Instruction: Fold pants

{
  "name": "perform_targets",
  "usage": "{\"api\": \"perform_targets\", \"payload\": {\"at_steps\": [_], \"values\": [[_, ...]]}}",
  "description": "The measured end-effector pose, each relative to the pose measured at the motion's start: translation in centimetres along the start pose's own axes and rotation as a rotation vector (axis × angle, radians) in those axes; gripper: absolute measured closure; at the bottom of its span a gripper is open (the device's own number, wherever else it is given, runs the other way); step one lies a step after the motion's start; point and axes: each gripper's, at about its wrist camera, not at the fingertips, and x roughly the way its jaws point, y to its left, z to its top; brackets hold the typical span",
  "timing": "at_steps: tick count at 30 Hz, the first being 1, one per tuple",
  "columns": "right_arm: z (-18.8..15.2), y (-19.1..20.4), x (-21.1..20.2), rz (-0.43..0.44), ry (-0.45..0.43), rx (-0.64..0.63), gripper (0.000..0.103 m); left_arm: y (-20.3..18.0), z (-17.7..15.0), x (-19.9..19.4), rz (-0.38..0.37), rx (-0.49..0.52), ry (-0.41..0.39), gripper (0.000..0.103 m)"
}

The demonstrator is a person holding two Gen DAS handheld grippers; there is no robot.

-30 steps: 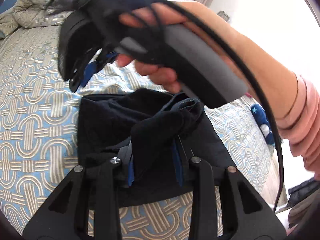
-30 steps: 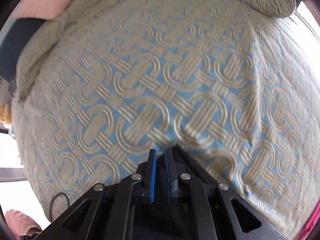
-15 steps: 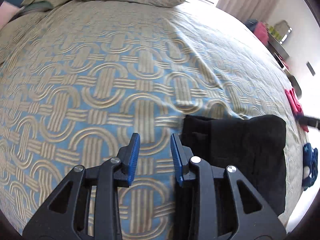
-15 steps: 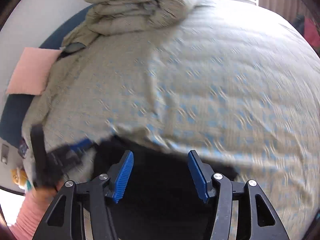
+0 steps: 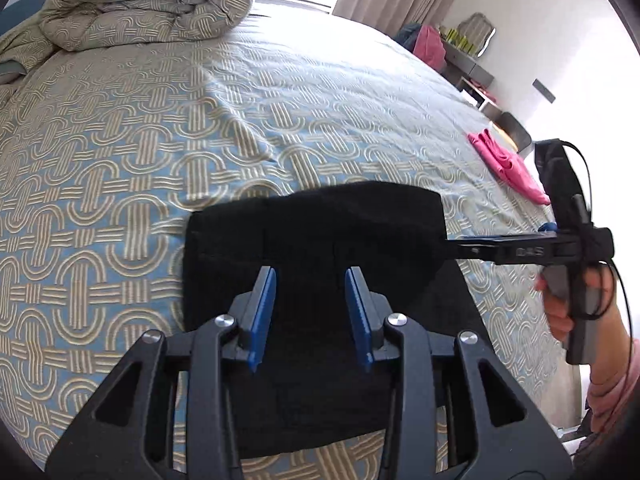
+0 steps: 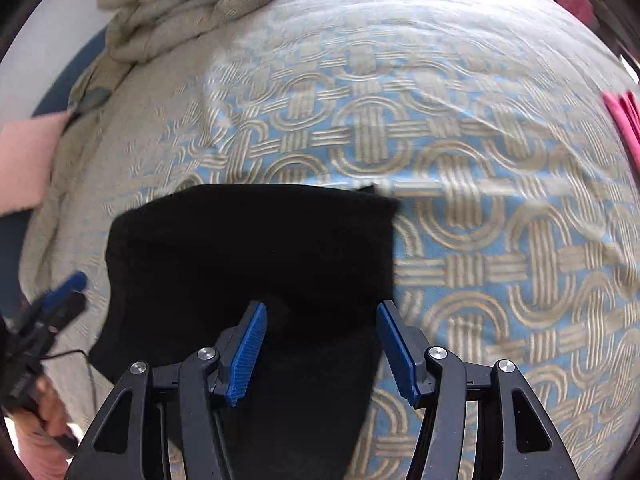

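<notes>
A bed (image 5: 120, 184) with a blue and beige interlocking-loop cover fills both views; a rolled duvet (image 5: 148, 4) lies at its far end and a pink garment (image 5: 508, 164) near the right edge. The black pants (image 5: 312, 240) lie on the near part of the cover, already folded into a compact rectangle. The left gripper (image 5: 310, 316) hangs above them, its jaws opening with nothing between the pads. The right gripper (image 6: 320, 352) stands open and empty over the pants' right side. In judgement, the step in hand is tidying the fold: edges should be squared and pressed flat, without dragging the upper layers askew. A curtained window stands beyond.
</notes>
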Motion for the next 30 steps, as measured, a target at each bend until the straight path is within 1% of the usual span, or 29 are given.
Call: {"api": "perform_targets", "payload": {"at_steps": [1,2,3,4,6,8,9,10,11,12,13,14,15,16,17,18,19,20,21,22,23,24,25,26,27,28,30], "values": [[-0.5,-0.9,-0.2,0.015,0.003,0.028,0.044,-0.4,0.3,0.5,-0.012,-0.003,0.013,0.065],[-1.6,-2.1,-0.4,0.048,0.015,0.071,0.044,-0.7,0.7,0.9,-0.022,-0.001,0.019,0.065],[-2.4,-2.7,-0.4,0.07,0.027,0.094,0.044,-1.5,1.2,1.1,-0.036,0.016,0.029,0.065],[-3.9,-3.4,-0.1,0.099,0.048,0.124,0.044,-2.6,1.8,1.5,-0.042,0.051,0.041,0.065],[-6.5,-4.3,-0.1,0.159,0.086,0.169,0.044,-5.7,3.4,2.6,-0.027,0.149,0.054,0.065],[-8.7,-4.3,-0.3,0.214,0.109,0.191,0.044,-8.2,4.2,3.9,-0.066,0.205,0.093,0.065],[-9.3,-4.1,-0.3,0.228,0.111,0.193,0.044,-9.7,4.9,5.2,-0.11,0.216,0.14,0.065],[-10.0,-3.7,-0.4,0.239,0.117,0.186,0.044,-10.5,5.1,6.2,-0.138,0.216,0.172,0.065],[-10.4,-3.3,-0.5,0.239,0.125,0.17,0.048,-11.7,5.3,7.7,-0.175,0.216,0.219,0.065],[-10.6,-2.9,-0.5,0.232,0.131,0.157,0.055,-12.7,5.3,9.4,-0.182,0.223,0.254,0.065],[-10.8,-2.5,-0.2,0.225,0.139,0.146,0.079,-13.3,5.3,10.7,-0.161,0.239,0.27,0.065],[-11.1,-2.2,0.4,0.214,0.149,0.155,0.081,-13.5,5.1,11.9,-0.116,0.264,0.273,0.065],[-11.2,-2.2,0.5,0.206,0.143,0.171,0.083,-13.6,5.3,13.7,-0.009,0.297,0.26,0.072],[-11.4,-2.1,0.6,0.201,0.132,0.187,0.085,-12.9,5.6,14.5,0.018,0.292,0.252,0.077],[-11.5,-1.9,0.5,0.199,0.12,0.187,0.087,-12.1,6.1,15.0,0.003,0.255,0.239,0.088],[-11.8,-1.9,0.0,0.197,0.106,0.185,0.087,-10.9,6.9,15.0,-0.006,0.187,0.209,0.101],[-12.3,-1.9,-0.2,0.196,0.096,0.183,0.087,-9.6,7.7,15.1,0.027,0.124,0.184,0.098],[-12.7,-1.8,-0.3,0.196,0.093,0.174,0.087,-8.4,8.2,15.2,0.117,0.081,0.157,0.096],[-12.9,-1.8,-0.3,0.201,0.09,0.17,0.087,-7.0,8.6,15.2,0.229,0.048,0.146,0.087],[-13.1,-1.9,-0.1,0.215,0.09,0.175,0.087,-6.0,8.7,15.1,0.24,0.025,0.155,0.086],[-13.2,-2.1,-0.2,0.233,0.087,0.181,0.085,-4.7,8.6,14.5,0.194,-0.016,0.166,0.085],[-13.2,-2.4,-0.3,0.256,0.084,0.18,0.084,-3.7,8.5,13.4,0.135,-0.059,0.162,0.08],[-13.2,-2.6,-0.4,0.269,0.088,0.176,0.079,-3.2,8.3,12.2,0.103,-0.074,0.148,0.075],[-13.3,-2.9,-0.6,0.272,0.092,0.17,0.077,-2.9,8.1,10.9,0.096,-0.071,0.125,0.057],[-13.6,-3.3,-1.0,0.274,0.092,0.162,0.076,-2.8,7.8,9.3,0.117,-0.054,0.094,0.039],[-13.6,-3.2,-1.2,0.263,0.091,0.149,0.074,-2.8,7.3,7.4,0.156,-0.028,0.054,0.035],[-13.4,-3.1,-1.7,0.23,0.086,0.135,0.07,-2.9,6.1,4.3,0.172,0.028,-0.004,0.033]]}}
